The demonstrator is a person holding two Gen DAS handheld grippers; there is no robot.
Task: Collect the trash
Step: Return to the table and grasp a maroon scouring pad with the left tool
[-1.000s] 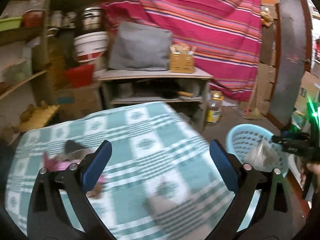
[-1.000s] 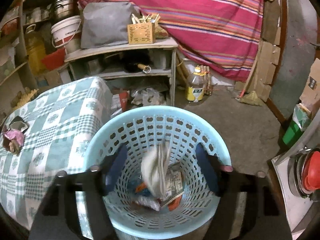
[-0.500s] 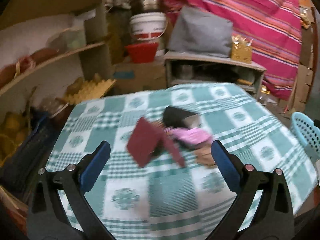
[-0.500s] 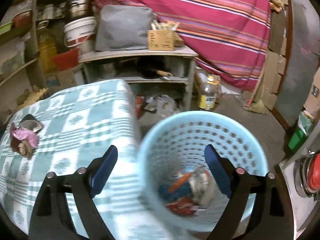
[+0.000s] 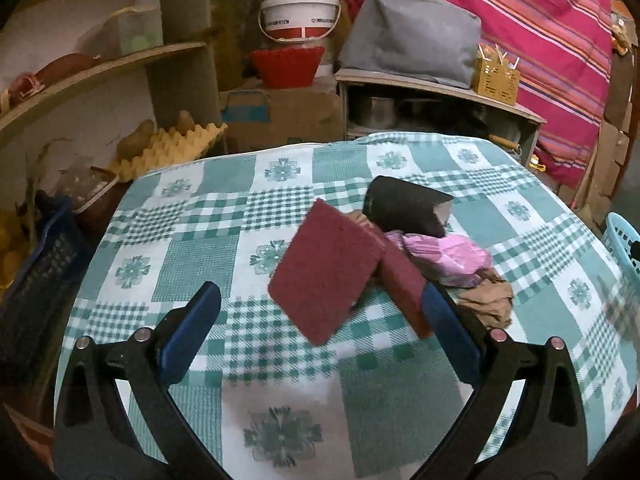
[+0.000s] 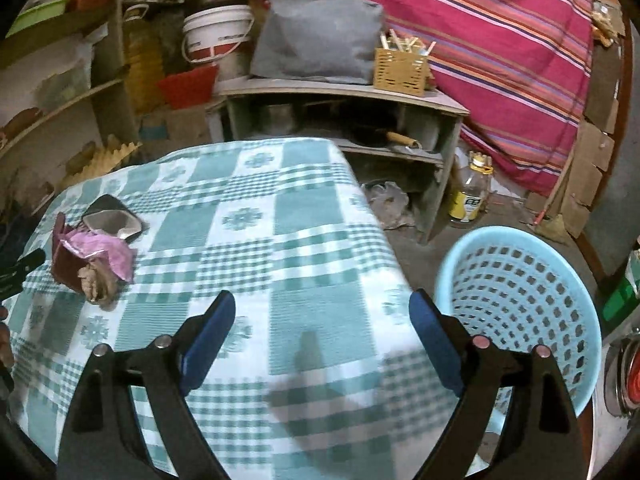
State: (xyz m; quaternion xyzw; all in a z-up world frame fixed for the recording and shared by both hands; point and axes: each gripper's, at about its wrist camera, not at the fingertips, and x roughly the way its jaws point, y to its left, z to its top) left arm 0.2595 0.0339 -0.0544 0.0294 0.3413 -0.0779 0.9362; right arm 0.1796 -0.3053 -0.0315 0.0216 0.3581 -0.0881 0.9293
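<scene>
A pile of trash lies on the green checked tablecloth (image 5: 224, 248): a dark red folded card (image 5: 328, 276), a black packet (image 5: 404, 208), a pink wrapper (image 5: 452, 256) and a brown crumpled paper (image 5: 488, 304). My left gripper (image 5: 320, 316) is open, just in front of the red card. In the right wrist view the pile (image 6: 92, 252) lies at the left. My right gripper (image 6: 320, 332) is open and empty above the table's right edge. The light blue basket (image 6: 520, 292) stands on the floor to its right.
A grey shelf unit (image 6: 344, 92) with a grey bag and a yellow holder stands behind the table. A bottle (image 6: 470, 192) stands on the floor. Shelves, a white bucket (image 5: 300, 12) and egg trays (image 5: 168, 148) are at the left.
My left gripper has swung left from the basket side and closed in on the trash pile. My right gripper has let a piece fall into the basket and moved left over the table.
</scene>
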